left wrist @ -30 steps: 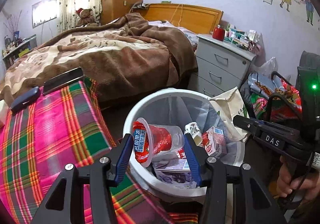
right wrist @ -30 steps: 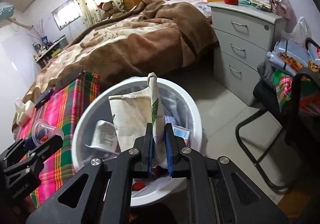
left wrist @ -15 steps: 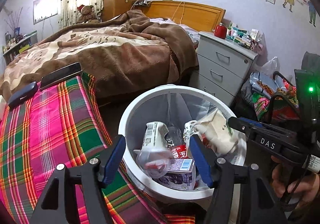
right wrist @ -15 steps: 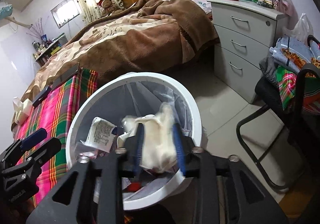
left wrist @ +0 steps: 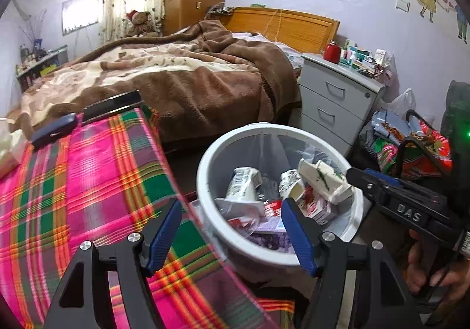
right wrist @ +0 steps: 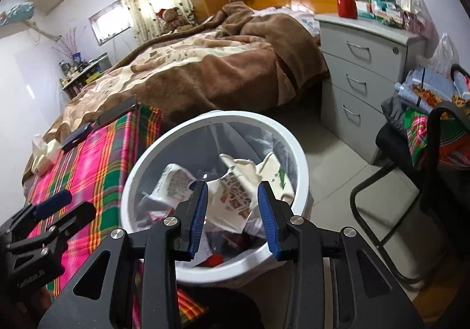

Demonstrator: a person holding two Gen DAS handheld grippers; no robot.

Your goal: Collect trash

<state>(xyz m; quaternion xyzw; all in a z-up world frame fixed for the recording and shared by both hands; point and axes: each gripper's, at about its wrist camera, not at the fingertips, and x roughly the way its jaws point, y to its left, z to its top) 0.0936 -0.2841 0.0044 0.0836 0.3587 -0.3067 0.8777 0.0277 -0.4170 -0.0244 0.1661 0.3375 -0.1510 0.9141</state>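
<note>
A white trash bin [left wrist: 205, 158] [right wrist: 293, 141] with a clear liner stands on the floor beside the plaid table. Inside lie a crumpled paper bag [left wrist: 323, 179] [right wrist: 235, 191], a plastic cup [left wrist: 243, 185], a red-and-white carton [left wrist: 317, 205] and other wrappers. My left gripper [left wrist: 231, 205] hangs over the bin's near left rim, its jaws opening with nothing between them. My right gripper [right wrist: 232, 185] stands open above the bin, and the paper bag lies loose below its blue pads. In the left wrist view the right gripper [left wrist: 361, 176] reaches in from the right.
A pink-and-green plaid cloth [left wrist: 73, 182] covers the table on the left, carrying a dark case [left wrist: 54, 129], a black flat device [left wrist: 111, 104] and tissues [right wrist: 44, 153]. Behind are a bed [left wrist: 176, 79] and grey drawers [left wrist: 337, 103]. A black chair [right wrist: 411, 182] piled with clothes stands on the right.
My left gripper let go of the plastic cup and my right gripper let go of the paper bag; both dropped into the bin. Both grippers have opened and drawn back a little.
</note>
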